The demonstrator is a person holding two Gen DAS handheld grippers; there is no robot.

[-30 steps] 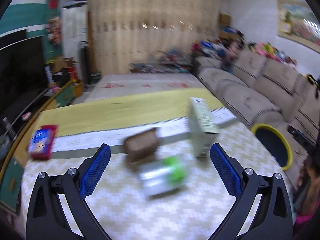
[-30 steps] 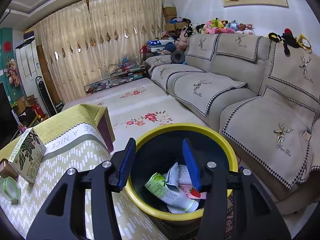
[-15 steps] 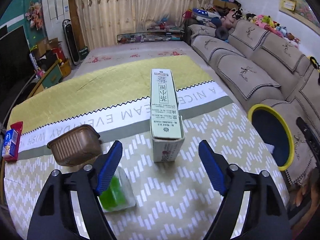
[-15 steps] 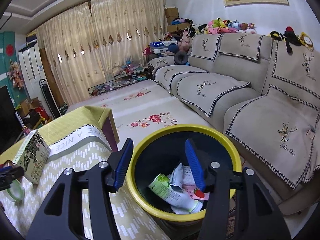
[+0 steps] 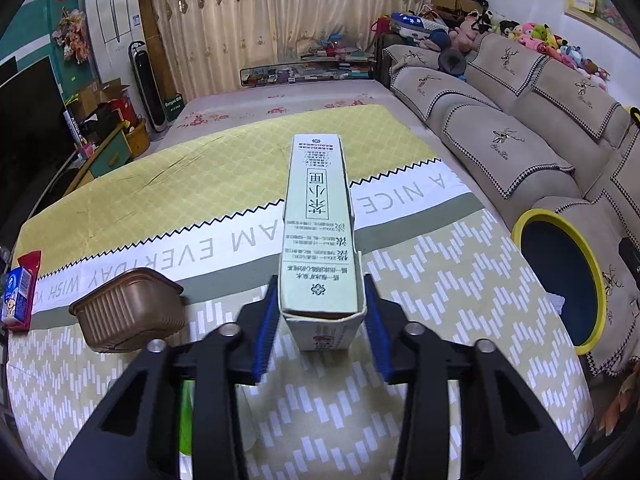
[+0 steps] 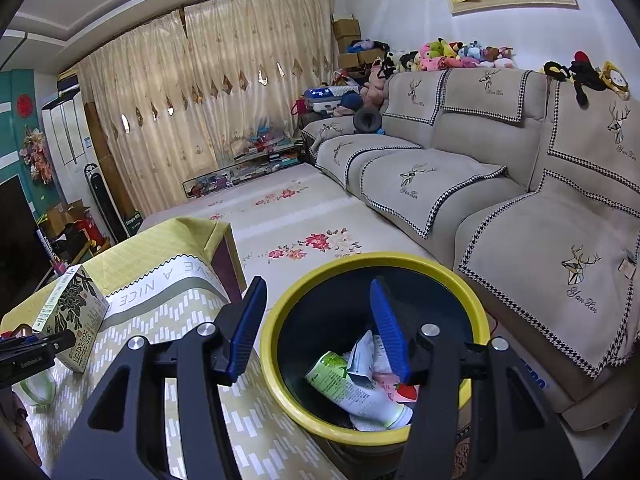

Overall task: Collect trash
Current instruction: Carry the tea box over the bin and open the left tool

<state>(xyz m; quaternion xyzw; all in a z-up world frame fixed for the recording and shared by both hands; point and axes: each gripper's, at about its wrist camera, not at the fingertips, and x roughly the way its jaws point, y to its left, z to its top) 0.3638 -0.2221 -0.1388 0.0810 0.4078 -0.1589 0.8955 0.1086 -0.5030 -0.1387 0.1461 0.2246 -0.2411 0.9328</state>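
Observation:
A tall pale-green carton (image 5: pixel 318 236) stands on the table, and my left gripper (image 5: pixel 320 312) is shut on its near end, a blue pad touching each side. The same carton shows at the left of the right wrist view (image 6: pixel 72 316). A brown plastic tray (image 5: pixel 128 314) lies to its left, and a clear green cup (image 5: pixel 186 424) sits under my left finger. My right gripper (image 6: pixel 318 326) is open and empty above the yellow-rimmed bin (image 6: pixel 400 264), which holds a green carton (image 6: pixel 352 390) and wrappers.
A red and blue snack pack (image 5: pixel 20 292) lies at the table's left edge. The bin (image 5: pixel 592 264) stands off the table's right side, beside the beige sofa (image 5: pixel 520 136). The yellow patterned tablecloth (image 5: pixel 180 184) covers the table.
My left gripper moved forward onto the carton and closed on its near end. My right gripper stayed above the bin and opened slightly wider.

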